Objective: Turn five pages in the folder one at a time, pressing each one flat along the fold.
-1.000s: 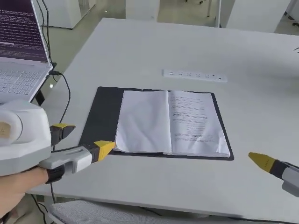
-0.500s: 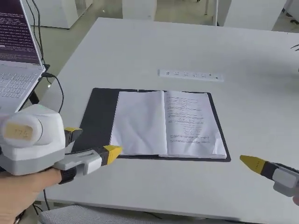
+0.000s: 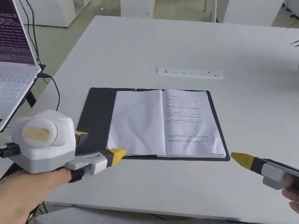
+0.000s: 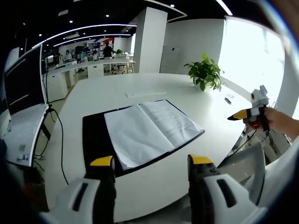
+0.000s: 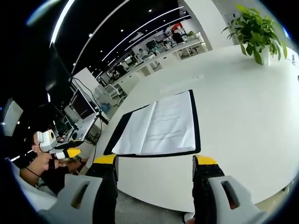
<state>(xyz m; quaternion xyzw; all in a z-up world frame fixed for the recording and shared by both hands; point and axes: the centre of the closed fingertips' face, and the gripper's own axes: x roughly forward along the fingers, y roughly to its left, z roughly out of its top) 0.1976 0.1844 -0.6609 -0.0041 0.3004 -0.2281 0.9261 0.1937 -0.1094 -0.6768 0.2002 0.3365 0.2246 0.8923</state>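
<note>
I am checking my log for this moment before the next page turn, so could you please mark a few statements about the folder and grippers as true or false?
1. The folder lies open on the table. True.
2. The left gripper is clamped on a page. False: its jaws are open and hold nothing, short of the folder's near left corner.
3. In the head view, the printed page lies right of the fold. True.
4. The power strip rests on the folder. False: it lies on the table beyond the folder, apart from it.
5. The right gripper presses the fold. False: it hovers open, off the near right corner.
</note>
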